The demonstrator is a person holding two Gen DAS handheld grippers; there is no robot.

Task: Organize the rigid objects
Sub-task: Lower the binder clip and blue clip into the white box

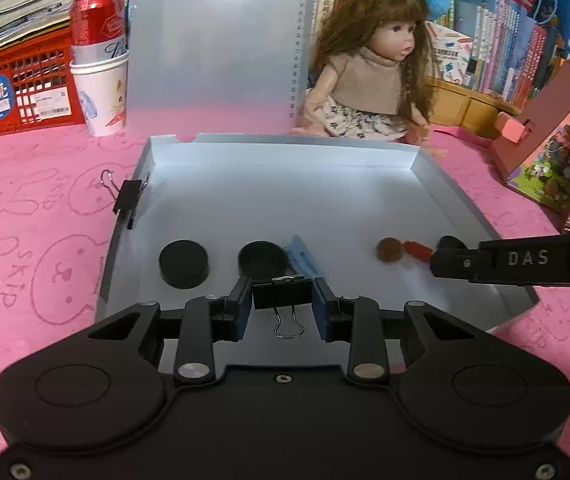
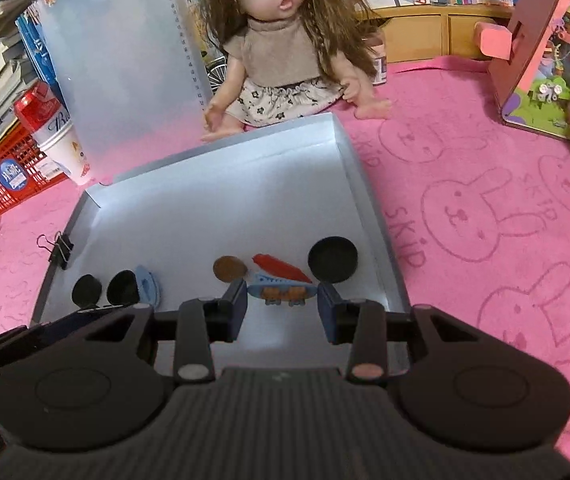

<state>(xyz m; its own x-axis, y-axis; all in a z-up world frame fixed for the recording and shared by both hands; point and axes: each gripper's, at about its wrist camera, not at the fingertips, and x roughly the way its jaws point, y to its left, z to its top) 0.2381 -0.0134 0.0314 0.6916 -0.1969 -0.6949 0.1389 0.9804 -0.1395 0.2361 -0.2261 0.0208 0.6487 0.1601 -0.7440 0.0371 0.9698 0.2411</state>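
A shallow white tray (image 1: 433,178) lies on the pink cloth. Over its near edge my left gripper (image 1: 282,298) is shut on a black binder clip (image 1: 282,295), wire handles toward the camera. My right gripper (image 2: 282,296) is shut on a flat blue fish-shaped piece (image 2: 282,291) with brown figures. On the tray floor lie two black round caps (image 1: 183,263) (image 1: 261,261), a light blue plastic piece (image 1: 303,258), a brown disc (image 1: 390,249) and a red piece (image 1: 417,249). A third black cap (image 2: 333,259) sits near the tray's right wall.
Another binder clip (image 1: 127,196) grips the tray's left wall. A doll (image 1: 369,80) sits behind the tray beside an upright translucent board (image 1: 213,60). A can in a paper cup (image 1: 101,60) and a red crate (image 1: 17,88) stand back left. A pink toy house (image 2: 545,48) is at the right.
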